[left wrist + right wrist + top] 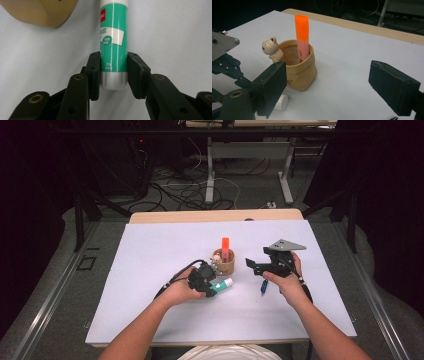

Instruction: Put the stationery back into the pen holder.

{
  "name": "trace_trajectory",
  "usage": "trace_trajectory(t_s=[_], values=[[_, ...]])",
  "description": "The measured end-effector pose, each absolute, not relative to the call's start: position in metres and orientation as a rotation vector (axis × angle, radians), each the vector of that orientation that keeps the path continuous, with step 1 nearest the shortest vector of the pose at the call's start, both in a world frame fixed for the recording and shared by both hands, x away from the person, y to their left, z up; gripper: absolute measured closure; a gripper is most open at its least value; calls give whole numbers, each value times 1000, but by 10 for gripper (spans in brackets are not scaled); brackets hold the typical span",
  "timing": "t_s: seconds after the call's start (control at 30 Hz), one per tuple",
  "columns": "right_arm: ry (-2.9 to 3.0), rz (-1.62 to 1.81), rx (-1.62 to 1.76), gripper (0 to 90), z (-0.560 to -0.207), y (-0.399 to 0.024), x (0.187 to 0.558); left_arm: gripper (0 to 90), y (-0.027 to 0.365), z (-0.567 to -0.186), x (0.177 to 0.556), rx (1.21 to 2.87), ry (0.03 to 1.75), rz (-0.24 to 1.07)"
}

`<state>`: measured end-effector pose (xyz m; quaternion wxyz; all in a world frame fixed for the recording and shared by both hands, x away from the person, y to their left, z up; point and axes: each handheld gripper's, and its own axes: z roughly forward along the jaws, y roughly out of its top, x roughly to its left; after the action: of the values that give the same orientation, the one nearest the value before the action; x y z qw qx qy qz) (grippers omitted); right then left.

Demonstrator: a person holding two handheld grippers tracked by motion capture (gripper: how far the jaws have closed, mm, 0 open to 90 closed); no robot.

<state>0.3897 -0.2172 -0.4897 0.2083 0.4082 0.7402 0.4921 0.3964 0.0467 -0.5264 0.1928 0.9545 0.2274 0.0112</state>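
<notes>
Glue stick (223, 285), green with a white cap, lies on the white bench (150, 270) in the high view, just in front of a tan pen holder (224, 263). The left gripper (209, 286), held in the person's left hand (181, 292), has its fingers closed on the stick's lower end. An orange highlighter (225, 248) stands upright in the holder. To the right, the right gripper (256, 267) sits in the right hand (290, 287), raised above the bench, and a blue pen (263, 287) lies below it.

Looking along the left gripper (114, 75), the glue stick (113, 37) runs straight away from the camera, its silver base between the two black fingers (93, 72), which press on both sides of the green label. The pen holder (40, 11) shows at the upper left, apart from the stick.

From the right gripper (332, 87), the fingers (270, 87) stand wide apart with nothing between them. Beyond them sits the pen holder (299, 72), shaped like a soft bag with a small bear figure (270, 47) on its rim, and the highlighter (302, 35) leans inside it. The white cap (280, 102) of the glue stick pokes out beside the holder's base.
</notes>
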Motion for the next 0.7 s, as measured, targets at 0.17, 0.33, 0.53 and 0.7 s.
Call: trace_trajectory(t_s=[0.17, 0.33, 0.53, 0.7], values=[[2050, 1388, 1162, 142, -489, -218, 390, 660, 51, -523, 397, 2624, 680, 23], [2043, 1402, 1182, 136, -489, -218, 390, 660, 53, -521, 396, 2595, 702, 8], [2042, 1409, 1204, 73, -490, -217, 391, 660, 56, -519, 396, 2539, 726, -22], [2048, 1412, 1244, 8, -493, -217, 393, 661, 57, -517, 395, 2492, 749, -31]])
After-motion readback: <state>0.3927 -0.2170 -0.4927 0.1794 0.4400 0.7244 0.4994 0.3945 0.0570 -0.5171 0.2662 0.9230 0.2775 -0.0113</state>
